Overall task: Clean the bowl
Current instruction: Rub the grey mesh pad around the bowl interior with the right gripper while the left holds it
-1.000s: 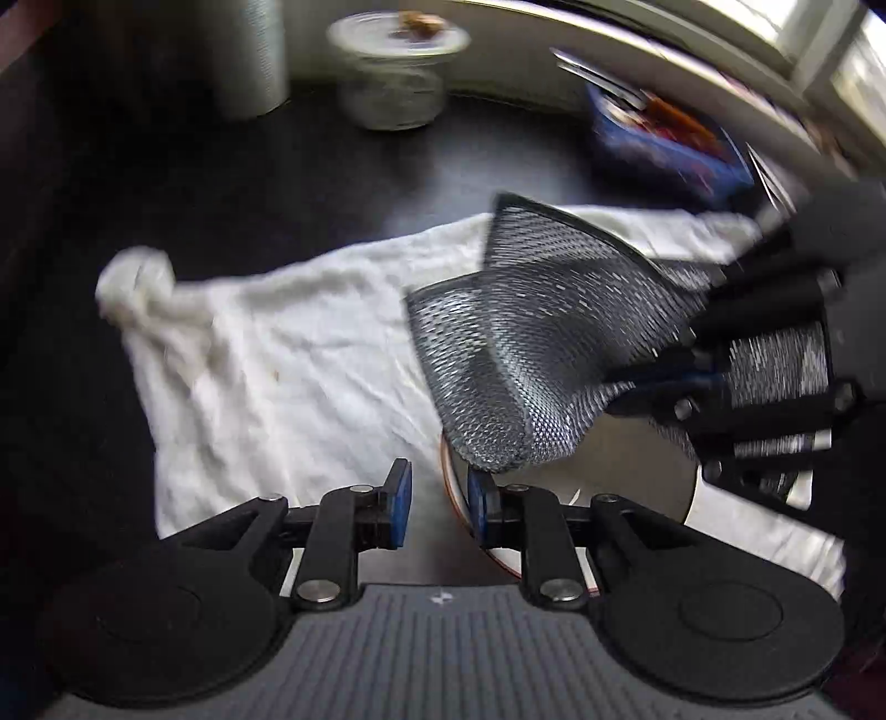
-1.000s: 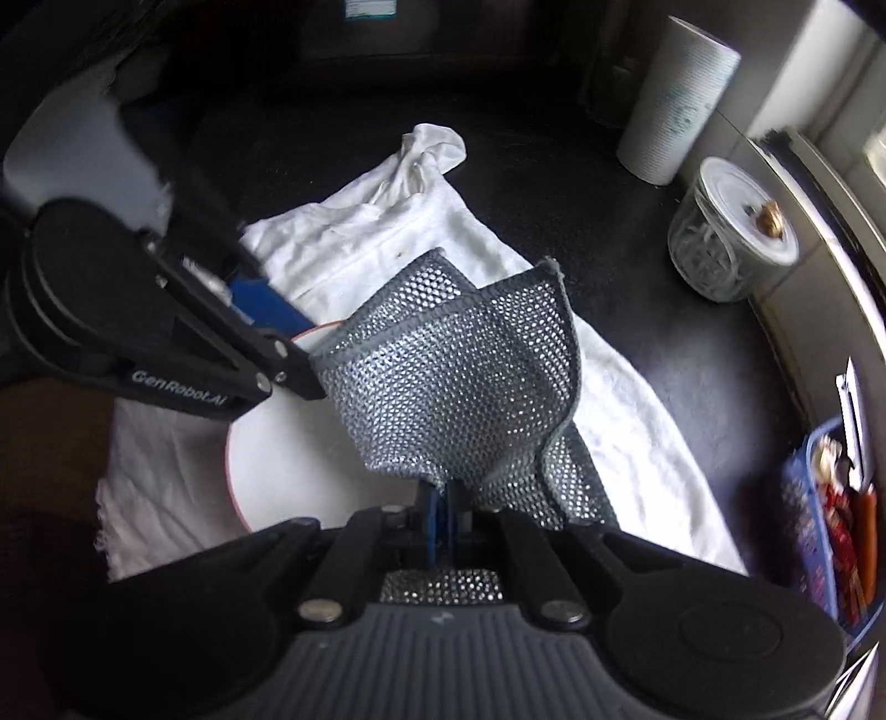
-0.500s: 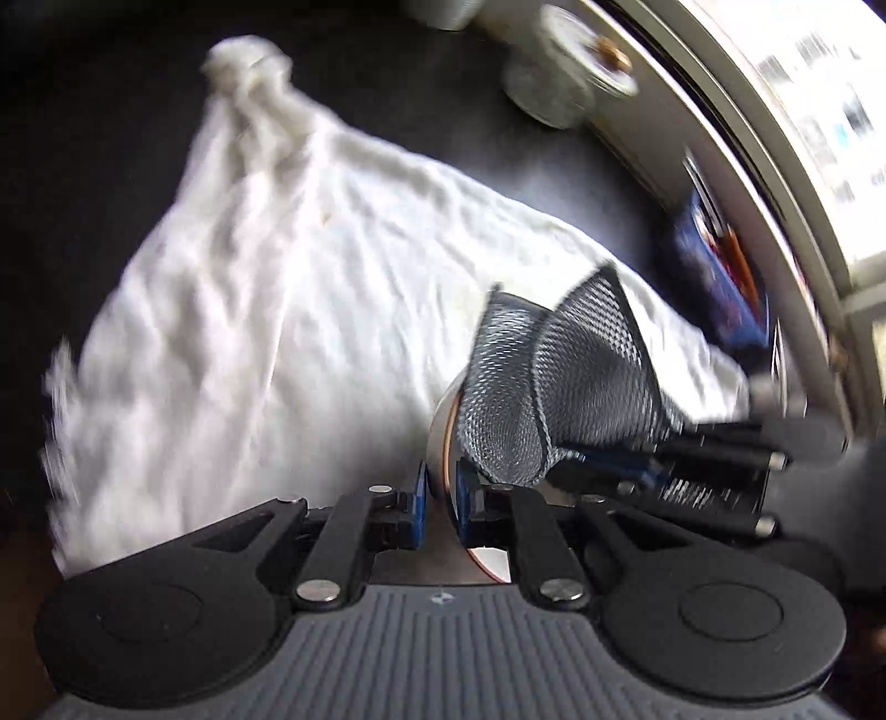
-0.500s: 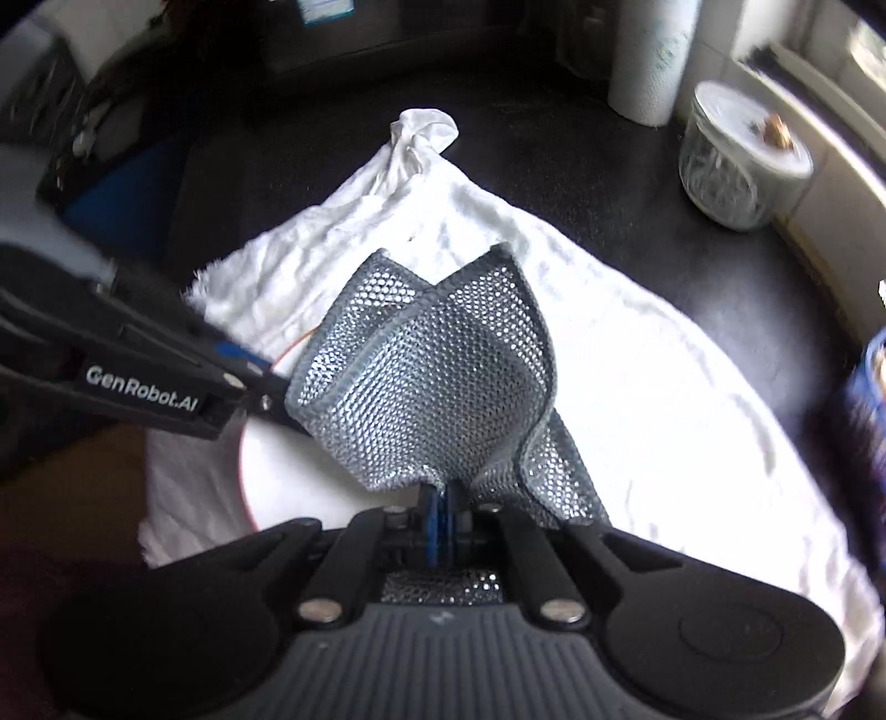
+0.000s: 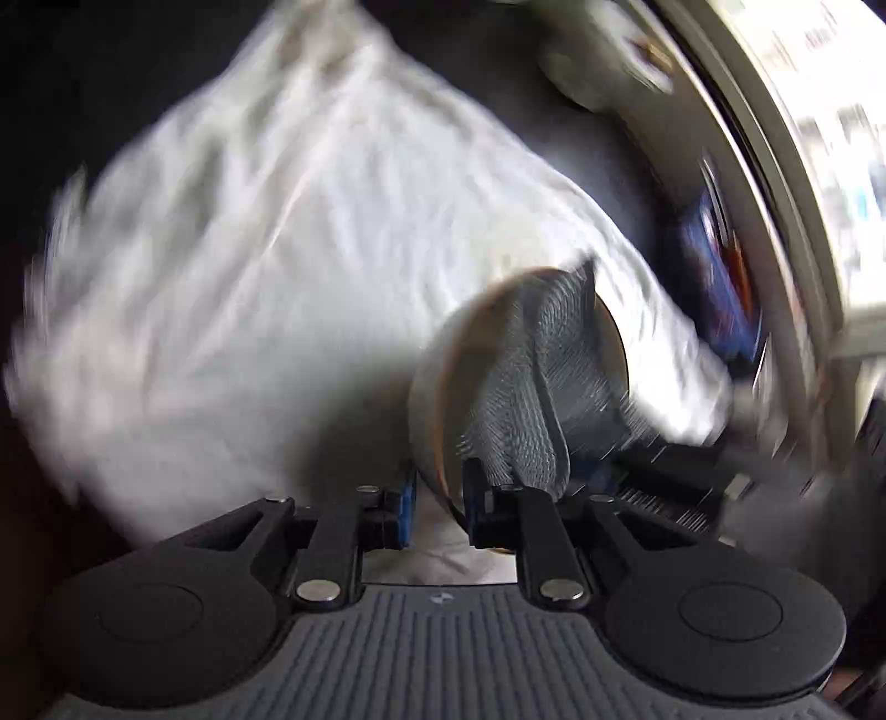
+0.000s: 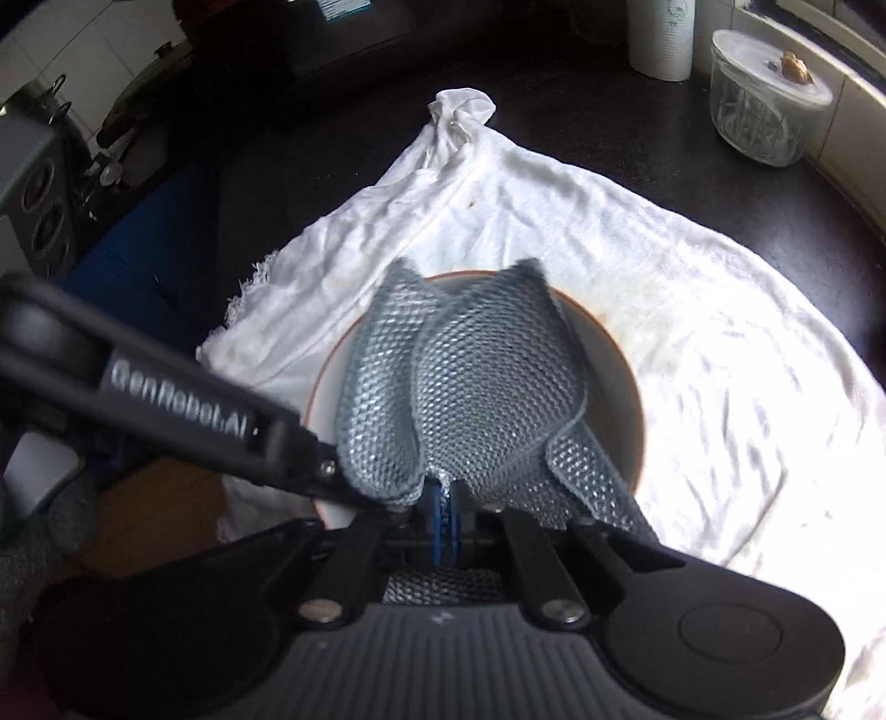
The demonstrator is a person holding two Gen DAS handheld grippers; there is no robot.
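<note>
A white bowl (image 6: 609, 376) with a brown rim sits on a white towel (image 6: 692, 288). My right gripper (image 6: 443, 515) is shut on a grey mesh scrubbing cloth (image 6: 487, 387), which hangs down into the bowl and covers most of its inside. In the blurred left wrist view the bowl (image 5: 437, 387) is seen edge-on with the cloth (image 5: 531, 376) inside it. My left gripper (image 5: 438, 498) straddles the bowl's near rim. Its jaws are opening, with the bowl wall between the pads and both pads still against it. From the right wrist view the left gripper (image 6: 332, 482) reaches the bowl's left rim.
The towel (image 5: 277, 249) lies on a dark counter. A lidded glass jar (image 6: 767, 105) and a paper roll (image 6: 659, 33) stand at the back right by the window sill. A blue basket (image 5: 714, 266) sits beyond the bowl near the sill.
The left gripper rolled and closed onto the bowl's rim, then its jaws widened a little. The mesh cloth sank from above the bowl down into it.
</note>
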